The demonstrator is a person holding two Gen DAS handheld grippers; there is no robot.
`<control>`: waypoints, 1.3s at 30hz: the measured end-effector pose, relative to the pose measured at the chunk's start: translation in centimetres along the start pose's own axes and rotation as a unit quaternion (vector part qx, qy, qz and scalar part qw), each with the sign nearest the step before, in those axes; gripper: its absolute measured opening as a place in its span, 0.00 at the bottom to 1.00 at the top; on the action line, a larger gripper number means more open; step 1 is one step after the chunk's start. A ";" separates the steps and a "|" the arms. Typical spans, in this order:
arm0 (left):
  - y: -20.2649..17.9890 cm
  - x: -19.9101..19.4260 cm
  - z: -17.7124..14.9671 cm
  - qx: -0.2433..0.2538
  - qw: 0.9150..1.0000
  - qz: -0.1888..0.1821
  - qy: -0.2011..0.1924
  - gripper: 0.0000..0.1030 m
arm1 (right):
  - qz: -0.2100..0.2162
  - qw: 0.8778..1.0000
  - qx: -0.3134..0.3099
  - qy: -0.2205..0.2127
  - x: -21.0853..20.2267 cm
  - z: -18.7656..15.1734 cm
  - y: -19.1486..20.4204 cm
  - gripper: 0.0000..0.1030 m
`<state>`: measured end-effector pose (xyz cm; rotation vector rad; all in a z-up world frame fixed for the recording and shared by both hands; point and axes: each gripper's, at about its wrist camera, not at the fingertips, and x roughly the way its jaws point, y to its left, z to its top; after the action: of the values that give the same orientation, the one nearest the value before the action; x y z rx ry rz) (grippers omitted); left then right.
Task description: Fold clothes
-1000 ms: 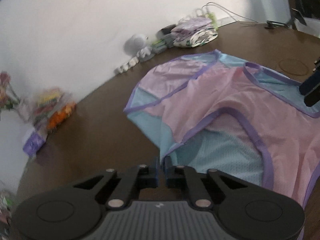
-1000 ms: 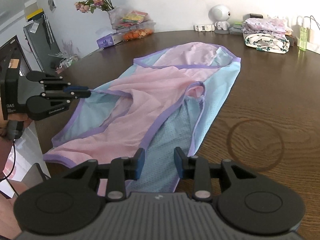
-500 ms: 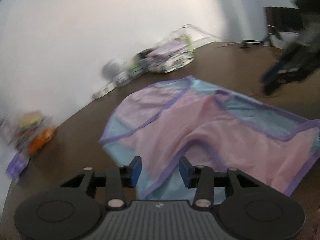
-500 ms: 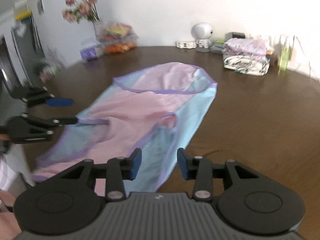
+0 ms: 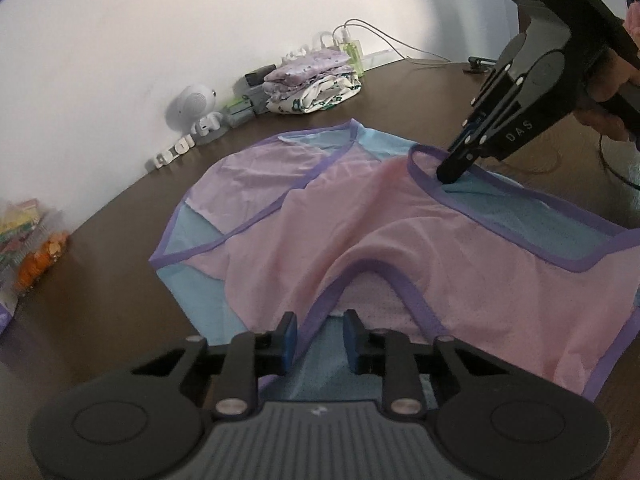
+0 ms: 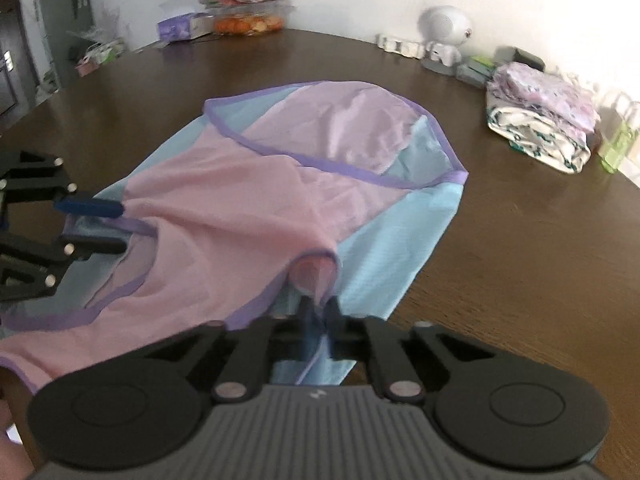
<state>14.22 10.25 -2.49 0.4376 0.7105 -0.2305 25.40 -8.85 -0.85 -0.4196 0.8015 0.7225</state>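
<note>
Lying spread across the dark wooden desk (image 5: 100,272): a pink and light-blue mesh garment (image 5: 420,240) with purple binding, rumpled in the middle, flat toward the far end.

Left gripper (image 5: 318,338): fingers parted, nothing clamped. Purple-bound armhole edge of the garment runs up between the two fingers; blue mesh lies beneath them. In the right wrist view this gripper (image 6: 100,226) shows at frame left, one blue-padded finger above a purple trim strip, the other below, gap between them plain.

Right gripper (image 6: 318,320): fingers drawn tight together, pinching a raised fold of pink fabric with purple edge; cloth tents up just ahead of the tips. From the left wrist view the same gripper (image 5: 460,160) comes down from upper right, tips set on the purple neckline binding, with blue mesh just beyond.

Along the wall at the far desk edge:
- stack of folded clothes (image 6: 540,120), floral on top, white print below
- small white round robot-like device (image 6: 444,32)
- green bottle (image 5: 354,54) with white cables near it
- clear box with orange and coloured contents (image 6: 244,4)

Right wrist view slightly blurred.
</note>
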 end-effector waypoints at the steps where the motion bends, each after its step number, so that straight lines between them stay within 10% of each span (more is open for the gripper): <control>1: -0.1 0.1 0.0 0.001 1.000 -0.001 -0.001 0.17 | -0.014 1.000 -0.018 -0.007 -0.4 -0.1 0.4 0.04; 6: 0.0 0.0 -0.1 0.002 1.000 -0.002 -0.006 0.21 | -0.022 0.995 -0.094 -0.008 -2.2 -0.6 1.9 0.07; 10: 1.3 -2.0 -0.4 -0.017 0.999 0.005 -0.030 0.22 | 0.015 0.998 -0.057 -0.023 -4.4 0.4 0.6 0.48; 17: 2.4 -3.2 -1.3 0.026 0.999 0.025 -0.013 0.15 | 0.105 0.993 0.007 -0.044 -7.9 10.1 -2.5 0.49; 26: 2.5 -0.9 -1.6 0.107 0.994 0.009 0.034 0.17 | 0.127 0.989 -0.056 0.045 1.8 21.9 4.3 0.49; 39: 3.4 -0.6 -2.5 0.104 0.994 -0.001 0.012 0.18 | 0.137 0.983 -0.046 0.111 16.2 22.1 8.2 0.30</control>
<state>13.47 14.44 -2.75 0.6402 0.7125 -0.3027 38.25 16.71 0.09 -0.4845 1.0521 0.9824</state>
